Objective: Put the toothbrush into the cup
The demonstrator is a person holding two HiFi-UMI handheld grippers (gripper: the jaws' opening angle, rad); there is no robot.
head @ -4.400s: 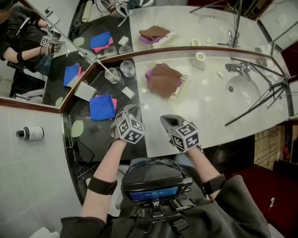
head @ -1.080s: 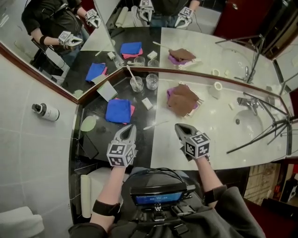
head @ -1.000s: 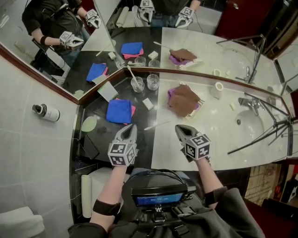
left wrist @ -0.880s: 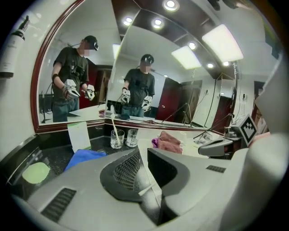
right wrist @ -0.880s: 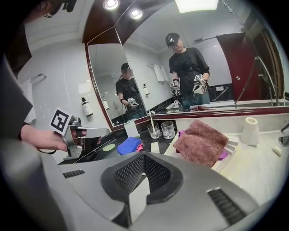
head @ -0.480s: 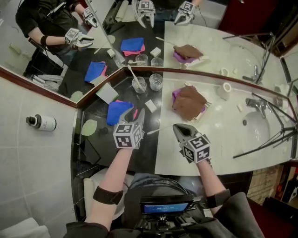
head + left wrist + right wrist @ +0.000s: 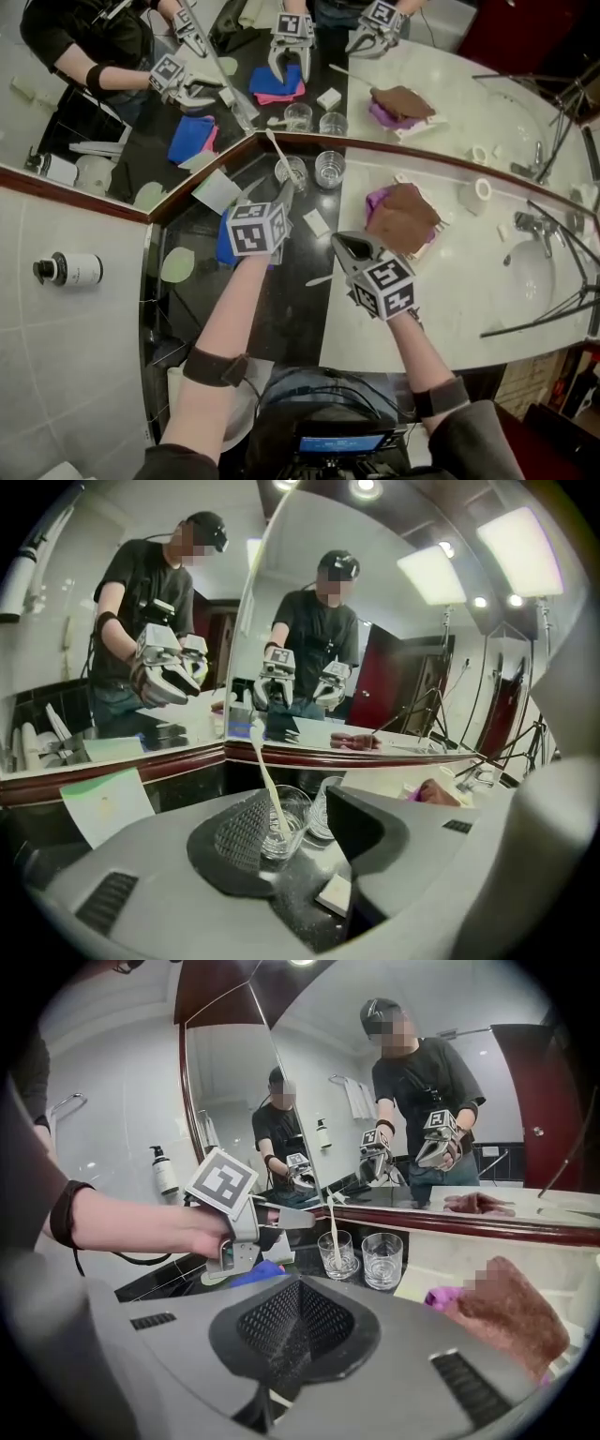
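A white toothbrush (image 7: 279,153) stands tilted in the left of two glass cups (image 7: 292,172), against the mirror; the other cup (image 7: 330,169) is empty. My left gripper (image 7: 281,200) points at the left cup, just short of it. Its jaws have just been opening and stand open, with nothing gripped. In the left gripper view the cup (image 7: 284,822) and toothbrush (image 7: 265,775) show between the jaws, further off. My right gripper (image 7: 345,243) is shut and empty. Beside it a second white toothbrush (image 7: 319,278) lies on the counter. The right gripper view shows the left gripper (image 7: 298,1216) near the cup (image 7: 336,1253).
A blue cloth (image 7: 223,251) lies partly under my left hand. A small white block (image 7: 316,223) sits near the cups. A brown towel (image 7: 403,214) on a purple one lies to the right, with a tape roll (image 7: 476,192) and sink (image 7: 525,272) beyond. Mirrors back the counter.
Both hands have moved forward toward the cups, the left one further. The left gripper's jaws went from shut to open. The right gripper stayed shut.
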